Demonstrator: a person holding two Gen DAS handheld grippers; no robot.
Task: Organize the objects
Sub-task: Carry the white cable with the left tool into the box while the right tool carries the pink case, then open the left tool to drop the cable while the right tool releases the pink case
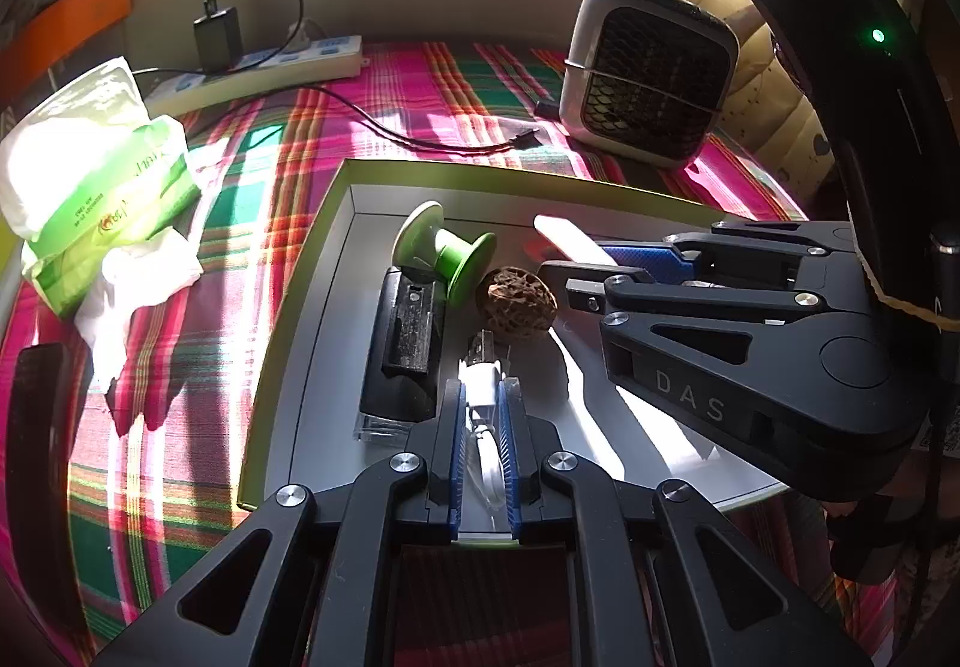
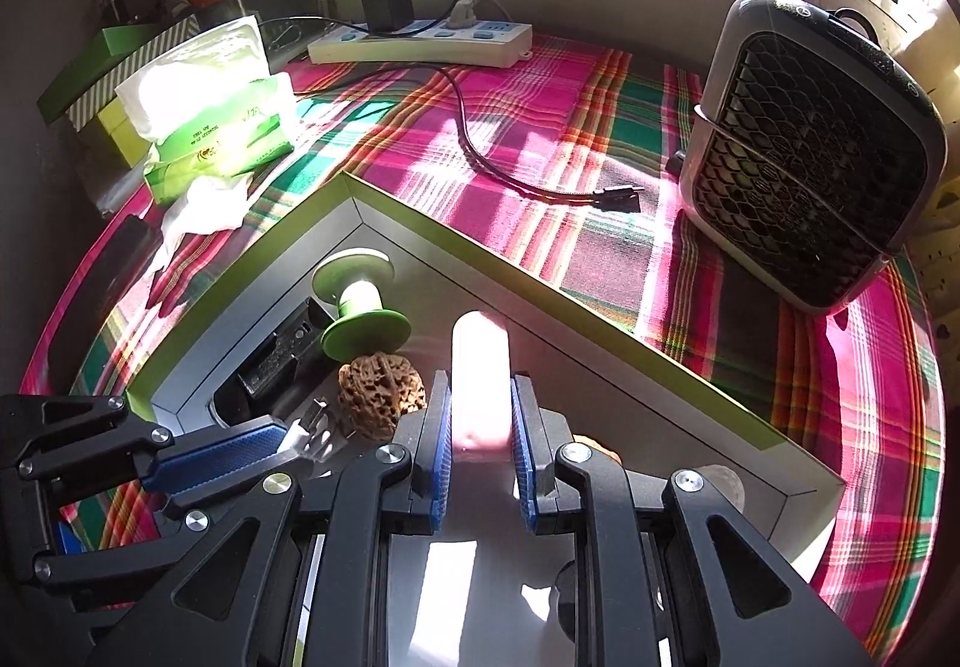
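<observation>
A shallow grey box with green rim (image 1: 312,247) (image 2: 540,277) lies on the plaid cloth. Inside lie a green spool (image 1: 447,253) (image 2: 360,307), a walnut (image 1: 516,307) (image 2: 381,388) and a black case (image 1: 405,349) (image 2: 270,361). My left gripper (image 1: 483,397) is shut on a white cable adapter (image 1: 483,385) low over the box floor; its fingertips show in the right wrist view (image 2: 282,442). My right gripper (image 2: 480,415) is shut on a white-pink stick (image 2: 479,379) above the box; it also shows in the left wrist view (image 1: 582,262), with the stick (image 1: 567,238) poking out.
A small fan heater (image 1: 648,73) (image 2: 816,151) stands at the back right. A power strip with charger (image 1: 252,67) (image 2: 420,40) and a loose black cable (image 2: 480,151) lie behind the box. A green tissue pack (image 1: 102,175) (image 2: 216,133) sits on the left.
</observation>
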